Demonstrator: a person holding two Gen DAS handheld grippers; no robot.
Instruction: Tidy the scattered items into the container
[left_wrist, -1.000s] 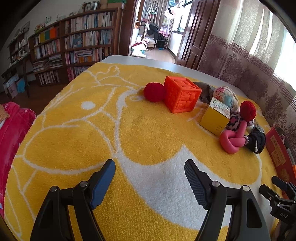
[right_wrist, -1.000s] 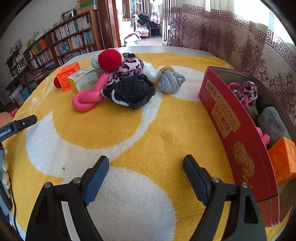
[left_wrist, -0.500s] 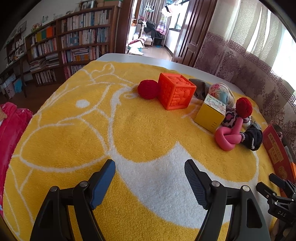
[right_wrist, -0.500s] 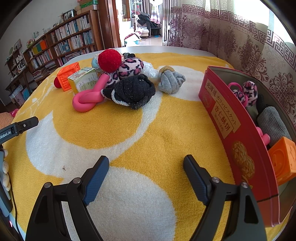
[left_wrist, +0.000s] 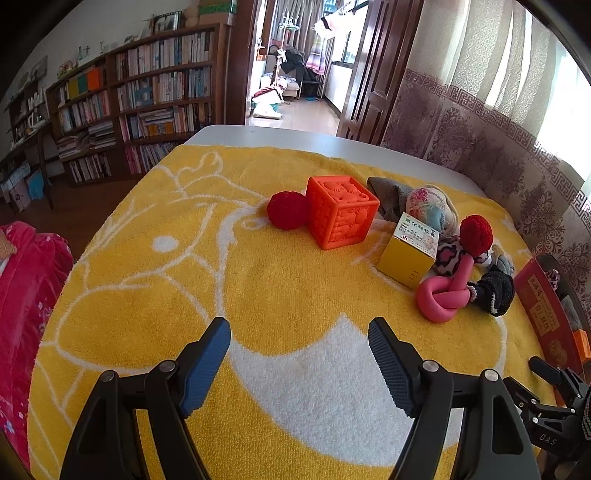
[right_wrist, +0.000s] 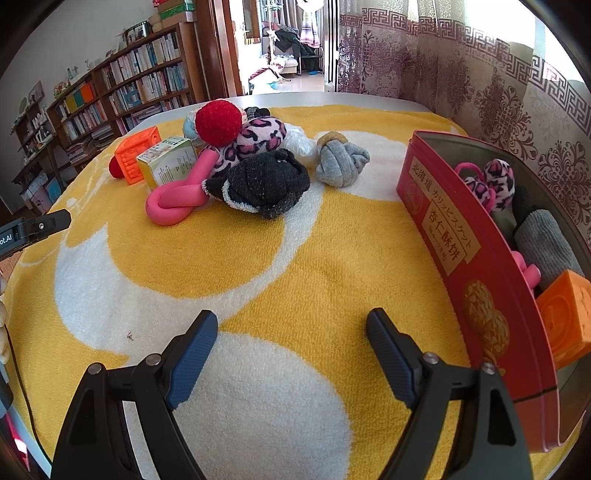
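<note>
Hovering above a yellow-and-white towel (left_wrist: 155, 280) spread on the table (left_wrist: 258, 134), the left gripper (left_wrist: 299, 341) has its jaws apart with nothing between them. The right gripper (right_wrist: 291, 332) is the same: jaws wide, only towel below.

The scattered items lie in a loose row toward the far right of the towel in the left view. A red ball (left_wrist: 286, 210) touches the left side of an orange cube (left_wrist: 341, 212). Behind the cube is a grey cloth (left_wrist: 386, 194), and just right of that a pastel bundle (left_wrist: 428, 205). A yellow box (left_wrist: 410, 254) stands in front of the bundle. Beside the box a second red ball (left_wrist: 476, 230) rests on a pink leopard-print roll (left_wrist: 448, 254), and a pink tube (left_wrist: 441, 295), bent into a loop, leans up against them. A black sock (left_wrist: 495, 291) lies just right of the loop.

From the right view the same pile sits ahead and left, with a knotted grey sock (right_wrist: 341, 162) a little apart on its right side, and something white and crinkly (right_wrist: 301, 142) between it and the leopard roll.

The container, a red tin (right_wrist: 461, 254) with printed labels, stands at the right edge of the towel, near the right gripper. Inside it are a leopard-print piece (right_wrist: 495, 182), a grey roll (right_wrist: 546, 243), something pink (right_wrist: 528, 269) and an orange block (right_wrist: 569, 317).
</note>
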